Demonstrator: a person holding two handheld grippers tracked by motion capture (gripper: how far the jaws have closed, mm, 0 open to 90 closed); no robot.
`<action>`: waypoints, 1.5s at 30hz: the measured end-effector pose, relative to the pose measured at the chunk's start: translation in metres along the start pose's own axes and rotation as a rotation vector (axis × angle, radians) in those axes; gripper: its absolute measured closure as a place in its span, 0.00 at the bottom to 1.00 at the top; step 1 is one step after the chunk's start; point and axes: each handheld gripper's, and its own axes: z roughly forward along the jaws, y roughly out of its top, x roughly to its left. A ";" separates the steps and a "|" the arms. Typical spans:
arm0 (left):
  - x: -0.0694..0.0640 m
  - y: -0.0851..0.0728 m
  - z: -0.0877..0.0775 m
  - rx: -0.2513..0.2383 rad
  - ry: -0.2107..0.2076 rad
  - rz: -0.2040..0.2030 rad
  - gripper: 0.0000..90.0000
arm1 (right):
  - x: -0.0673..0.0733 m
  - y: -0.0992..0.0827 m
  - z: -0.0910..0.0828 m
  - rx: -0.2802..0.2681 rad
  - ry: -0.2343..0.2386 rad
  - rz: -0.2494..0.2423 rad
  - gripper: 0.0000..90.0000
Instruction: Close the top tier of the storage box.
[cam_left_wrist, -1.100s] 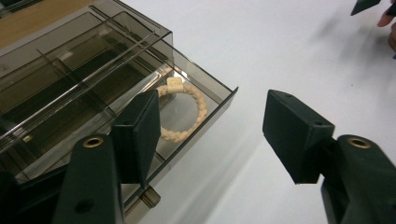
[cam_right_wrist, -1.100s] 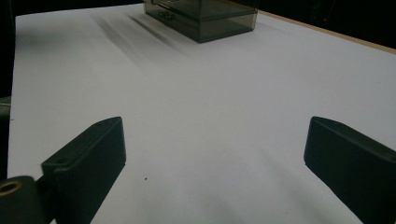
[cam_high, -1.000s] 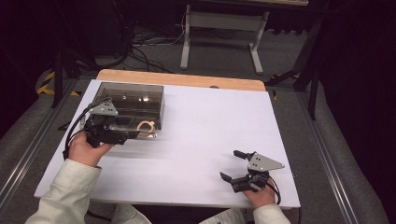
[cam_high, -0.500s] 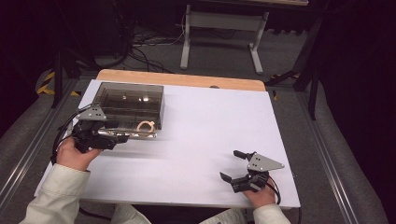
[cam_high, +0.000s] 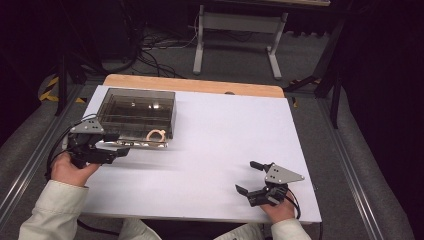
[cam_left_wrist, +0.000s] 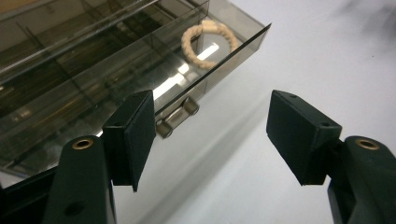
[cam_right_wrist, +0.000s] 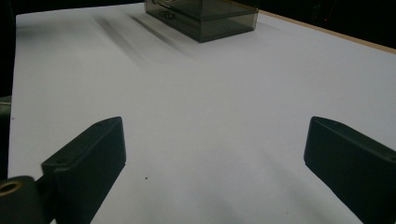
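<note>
Left gripper view — left gripper (cam_left_wrist: 210, 135) apart near drawer handle (cam_left_wrist: 177, 116), rope ring (cam_left_wrist: 209, 44) inside, no writing readable

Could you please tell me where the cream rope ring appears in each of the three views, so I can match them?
High view: the rope ring lies in the open drawer at the near right corner of the smoky box.
Left gripper view: upper middle, past the jaws.
Right gripper view: I cannot make it out.
Shared landmark: the smoky box.

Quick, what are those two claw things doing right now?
Left gripper: open, empty, by the drawer handle.
Right gripper: open, empty, over the table.
</note>
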 end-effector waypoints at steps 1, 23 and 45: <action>0.002 -0.005 -0.001 0.001 0.000 -0.017 0.38 | 0.000 0.000 0.000 0.000 0.000 0.000 0.07; 0.017 -0.026 -0.002 0.065 0.017 -0.044 0.97 | 0.000 0.000 0.000 0.005 -0.002 -0.003 0.07; 0.026 -0.025 0.017 0.101 0.089 -0.046 1.00 | 0.000 0.000 0.001 0.007 -0.004 -0.003 0.07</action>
